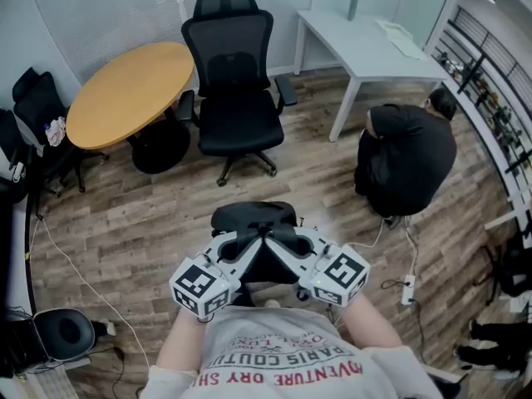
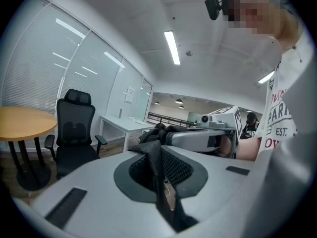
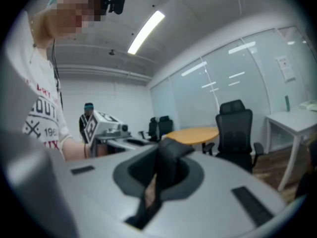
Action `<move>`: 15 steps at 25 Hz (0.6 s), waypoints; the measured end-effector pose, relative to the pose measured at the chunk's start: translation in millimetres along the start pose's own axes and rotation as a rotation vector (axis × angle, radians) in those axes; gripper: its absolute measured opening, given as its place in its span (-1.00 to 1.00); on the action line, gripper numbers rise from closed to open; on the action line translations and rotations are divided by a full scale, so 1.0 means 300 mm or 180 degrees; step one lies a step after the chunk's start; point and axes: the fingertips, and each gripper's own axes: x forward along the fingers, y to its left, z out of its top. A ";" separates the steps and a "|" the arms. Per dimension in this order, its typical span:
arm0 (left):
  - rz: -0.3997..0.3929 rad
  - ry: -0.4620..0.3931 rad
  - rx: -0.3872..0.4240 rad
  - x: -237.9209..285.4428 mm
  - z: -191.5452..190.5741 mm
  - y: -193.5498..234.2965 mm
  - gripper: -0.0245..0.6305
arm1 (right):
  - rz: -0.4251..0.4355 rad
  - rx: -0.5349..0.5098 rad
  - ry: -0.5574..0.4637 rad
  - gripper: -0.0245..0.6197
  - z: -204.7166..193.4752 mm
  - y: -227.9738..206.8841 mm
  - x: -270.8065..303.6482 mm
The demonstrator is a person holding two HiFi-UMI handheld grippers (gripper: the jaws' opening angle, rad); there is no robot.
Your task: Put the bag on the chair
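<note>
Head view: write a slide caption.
Left gripper and right gripper hold a black bag up before the office chair.

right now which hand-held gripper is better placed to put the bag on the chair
Left hand-held gripper, marginally: both are shut on the bag, but the chair sits slightly left.

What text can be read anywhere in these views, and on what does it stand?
"PARIS COUTU", cut off: dark print on the person's white T-shirt, upside down in the head view.
"VENTURE DRY SH", cut off: red print, same T-shirt.
"EST.": same T-shirt, left gripper view.
White sheet on the glass wall: too small to read.
Papers on the white rectangular desk: too small.
</note>
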 end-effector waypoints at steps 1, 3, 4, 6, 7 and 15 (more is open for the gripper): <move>0.0015 0.0005 -0.0042 -0.005 0.003 0.031 -0.77 | 0.0004 0.0013 -0.0004 -0.82 0.002 -0.006 0.027; 0.0037 0.0006 -0.0095 -0.016 0.017 0.105 -0.77 | 0.0023 0.0006 -0.0025 -0.82 0.015 -0.025 0.093; 0.0043 0.0002 -0.0102 -0.019 0.029 0.149 -0.77 | 0.0039 -0.0033 -0.0031 -0.82 0.025 -0.039 0.132; 0.0034 -0.0008 -0.0098 -0.019 0.056 0.245 -0.77 | 0.0057 -0.0141 -0.0015 -0.82 0.049 -0.077 0.217; 0.0020 -0.0006 -0.0092 -0.018 0.068 0.295 -0.77 | 0.0051 -0.0174 -0.0007 -0.82 0.059 -0.100 0.263; -0.0175 0.0111 -0.0023 -0.037 0.171 0.737 -0.77 | 0.0003 -0.0147 0.0055 -0.82 0.151 -0.301 0.675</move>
